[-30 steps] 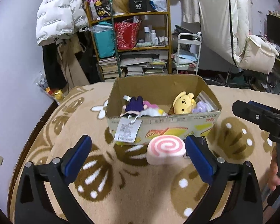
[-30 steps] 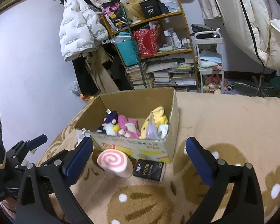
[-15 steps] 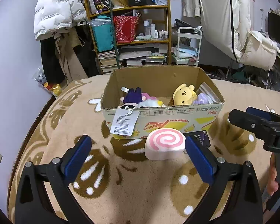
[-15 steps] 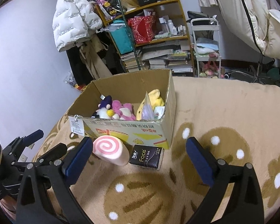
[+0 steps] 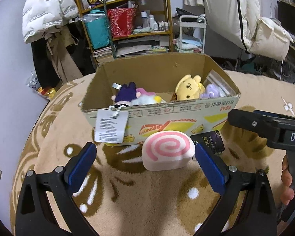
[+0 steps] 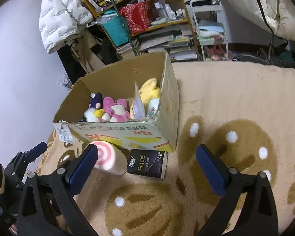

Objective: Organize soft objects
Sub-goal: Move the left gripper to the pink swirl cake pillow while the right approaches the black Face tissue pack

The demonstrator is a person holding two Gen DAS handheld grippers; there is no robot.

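A pink-and-white swirl roll plush (image 5: 168, 150) lies on the beige rug just in front of a cardboard box (image 5: 167, 118). It also shows in the right wrist view (image 6: 110, 159), as does the box (image 6: 118, 129). The box holds a yellow plush (image 5: 188, 87), a purple plush (image 5: 125, 95) and a pink plush (image 6: 116, 109). My left gripper (image 5: 146, 166) is open, its jaws either side of the roll and short of it. My right gripper (image 6: 146, 169) is open and empty, facing a black tissue pack (image 6: 146, 164) beside the roll.
The patterned rug (image 6: 236, 102) stretches to the right of the box. A cluttered shelf (image 5: 131, 19), hanging coats and a white cart (image 5: 190, 33) stand behind. My right gripper also shows at the right edge of the left wrist view (image 5: 265, 125).
Both grippers have moved forward toward the box. The roll plush and tissue pack look larger and nearer. Both grippers stay open.
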